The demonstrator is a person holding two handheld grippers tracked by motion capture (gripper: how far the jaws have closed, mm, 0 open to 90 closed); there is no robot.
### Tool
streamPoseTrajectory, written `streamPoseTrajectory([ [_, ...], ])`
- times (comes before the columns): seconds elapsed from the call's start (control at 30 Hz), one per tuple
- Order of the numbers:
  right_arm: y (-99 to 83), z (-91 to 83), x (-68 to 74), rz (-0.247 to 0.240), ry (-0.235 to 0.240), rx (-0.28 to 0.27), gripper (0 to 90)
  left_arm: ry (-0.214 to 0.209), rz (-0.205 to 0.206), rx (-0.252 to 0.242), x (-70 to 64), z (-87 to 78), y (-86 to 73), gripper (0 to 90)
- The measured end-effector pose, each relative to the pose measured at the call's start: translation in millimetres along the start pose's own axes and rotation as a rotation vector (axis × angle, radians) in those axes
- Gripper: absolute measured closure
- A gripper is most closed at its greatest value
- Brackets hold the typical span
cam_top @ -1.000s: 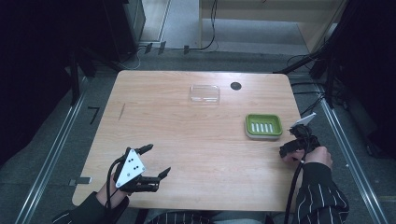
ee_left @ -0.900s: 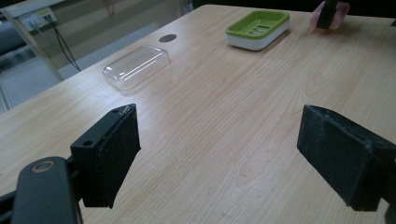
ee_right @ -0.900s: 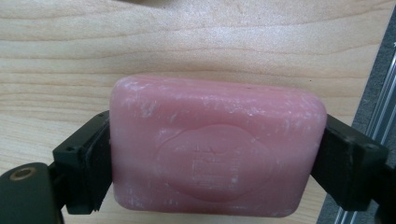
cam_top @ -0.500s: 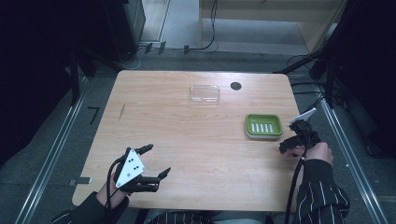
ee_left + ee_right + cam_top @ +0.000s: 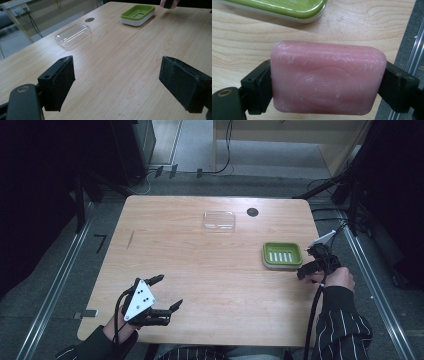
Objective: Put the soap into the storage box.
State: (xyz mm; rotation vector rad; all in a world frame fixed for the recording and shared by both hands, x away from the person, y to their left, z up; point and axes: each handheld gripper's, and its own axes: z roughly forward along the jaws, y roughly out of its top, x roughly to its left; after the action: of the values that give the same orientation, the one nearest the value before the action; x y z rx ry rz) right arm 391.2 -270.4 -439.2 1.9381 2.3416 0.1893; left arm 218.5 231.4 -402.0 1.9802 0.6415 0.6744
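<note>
A pink bar of soap (image 5: pixel 328 77) is clamped lengthwise between the jaws of my right gripper (image 5: pixel 328 83), held just above the wooden table. In the high view my right gripper (image 5: pixel 306 270) hovers near the table's right edge, just right of and a little nearer than the green soap dish (image 5: pixel 282 254). The dish's rim (image 5: pixel 287 7) lies just beyond the soap. My left gripper (image 5: pixel 170 291) rests open at the near left of the table, with nothing between its jaws (image 5: pixel 117 82). Far ahead of it stand the green dish (image 5: pixel 137 13) and a clear plastic lid (image 5: pixel 73 35).
The clear lid (image 5: pixel 219 220) lies at the back middle of the table (image 5: pixel 200 265), beside a round black cable hole (image 5: pixel 252 212). The table's right edge and a metal floor rail (image 5: pixel 409 50) are close to my right gripper.
My right gripper with the soap has shifted slightly toward the far side, closer to the green dish. My left gripper has stayed put.
</note>
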Motion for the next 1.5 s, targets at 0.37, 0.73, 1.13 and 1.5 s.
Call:
streamPoseTrajectory([
  [0.37, 5.1, -11.3, 2.4, -0.010, -0.001, -0.024, 12.6, 0.001, -0.001, 0.001, -0.2, 0.3, 0.0, 14.0],
  [0.73, 14.2, -18.0, 4.9, -0.016, -0.002, -0.045, 12.7, 0.002, -0.001, 0.001, 0.1, 0.4, -0.1, 14.0],
  [1.13, 26.7, -21.4, 15.7, -0.049, -0.006, -0.056, 12.7, 0.002, -0.007, 0.001, 0.1, -0.1, -0.5, 14.0],
  [1.5, 35.9, -25.6, 18.1, -0.061, -0.001, -0.066, 12.8, 0.002, -0.004, 0.002, 0.5, -0.5, -0.6, 14.0],
])
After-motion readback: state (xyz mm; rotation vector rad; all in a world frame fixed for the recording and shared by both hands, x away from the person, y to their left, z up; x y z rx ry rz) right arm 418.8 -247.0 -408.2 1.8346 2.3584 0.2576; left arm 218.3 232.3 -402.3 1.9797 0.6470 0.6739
